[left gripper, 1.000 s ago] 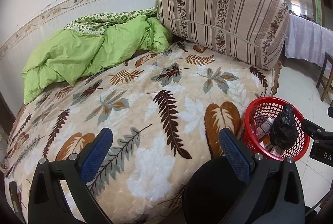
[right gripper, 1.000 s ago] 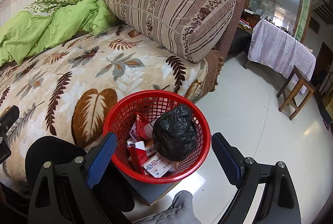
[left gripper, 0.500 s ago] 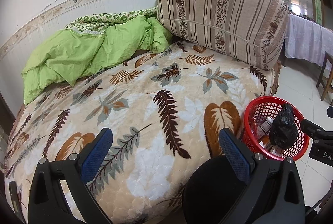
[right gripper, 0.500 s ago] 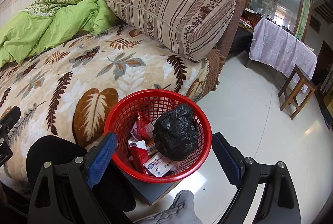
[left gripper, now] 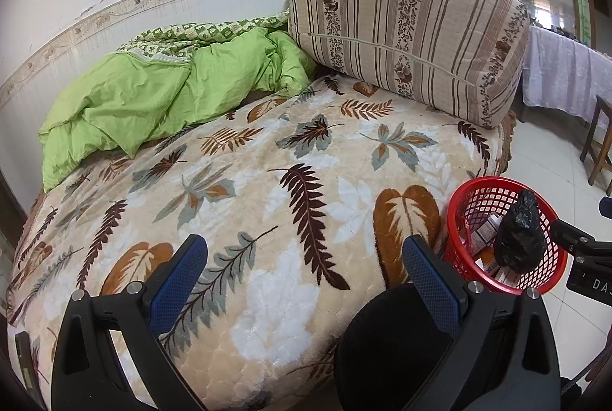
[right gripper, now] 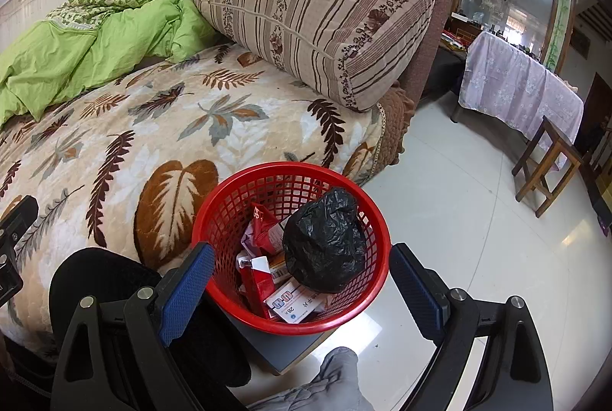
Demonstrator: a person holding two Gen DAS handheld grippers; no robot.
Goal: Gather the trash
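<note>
A red mesh basket (right gripper: pixel 229 197) stands on a small grey board (right gripper: pixel 275 346) beside the bed. In it lie a knotted black plastic bag (right gripper: pixel 325 242), a red packet (right gripper: pixel 264 223) and a white medicine box (right gripper: pixel 294 304). My right gripper (right gripper: pixel 302 252) hangs just above the basket's near rim, open, its blue pads either side with nothing between them. My left gripper (left gripper: pixel 302 246) is open over the leaf-patterned blanket (left gripper: pixel 267 181), holding nothing. In the left wrist view the basket (left gripper: pixel 455 204) and the black bag (left gripper: pixel 520 239) sit at the far right.
A green quilt (left gripper: pixel 153 97) is bunched against the wall and a striped bolster (left gripper: pixel 405 40) lies at the bed's head. A person's black-clad knee (right gripper: pixel 103 281) is beside the basket. A cloth-covered table (right gripper: pixel 516 86) and a wooden stool (right gripper: pixel 547 162) stand across the white tiled floor (right gripper: pixel 459 200).
</note>
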